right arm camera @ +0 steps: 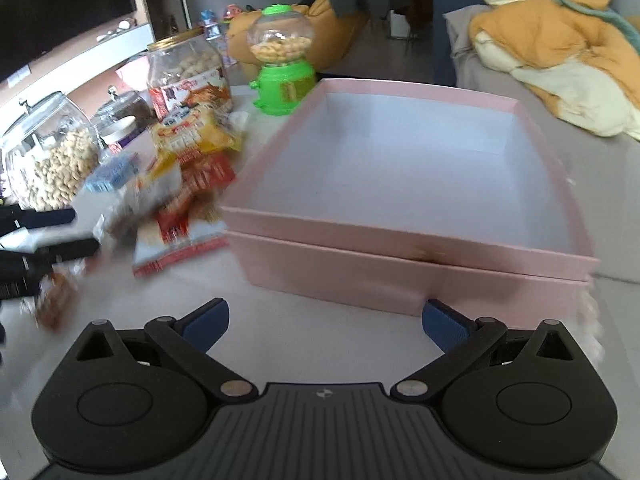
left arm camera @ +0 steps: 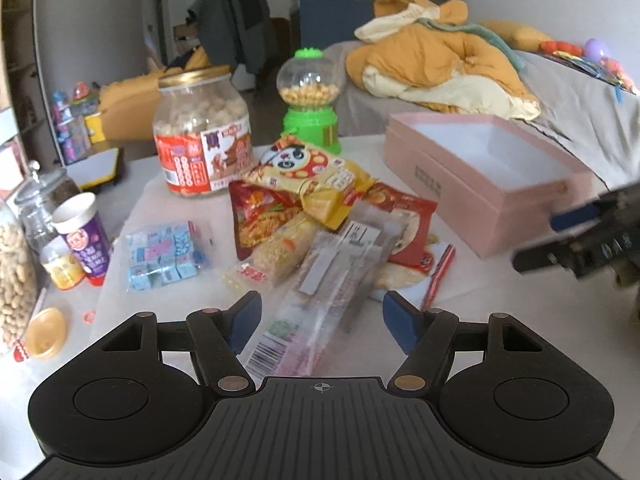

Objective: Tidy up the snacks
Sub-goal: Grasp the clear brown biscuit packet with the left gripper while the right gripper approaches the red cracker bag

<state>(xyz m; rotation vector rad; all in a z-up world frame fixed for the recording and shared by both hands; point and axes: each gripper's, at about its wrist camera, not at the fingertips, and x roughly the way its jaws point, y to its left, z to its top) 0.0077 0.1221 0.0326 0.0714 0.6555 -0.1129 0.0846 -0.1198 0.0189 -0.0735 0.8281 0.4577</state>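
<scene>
A pile of snack packets [left arm camera: 312, 216] lies on the white table [left arm camera: 460, 340]. A clear packet with a barcode [left arm camera: 320, 300] is the nearest one and reaches between the blue pads of my open left gripper [left arm camera: 320, 320], unpinched. An empty pink box [left arm camera: 480, 176] stands to the right of the pile. My right gripper [right arm camera: 326, 324] is open and empty, just in front of the pink box's [right arm camera: 400, 264] near wall. It also shows in the left wrist view [left arm camera: 560, 240] at the right edge. The pile shows blurred in the right wrist view [right arm camera: 180, 200].
A labelled jar of puffs [left arm camera: 202, 132], a green candy dispenser [left arm camera: 310, 100], a blue cube pack [left arm camera: 164, 256], a purple cup [left arm camera: 84, 236] and a peanut jar [right arm camera: 48, 156] stand around the pile. A sofa with an orange blanket [left arm camera: 440, 64] lies beyond the table.
</scene>
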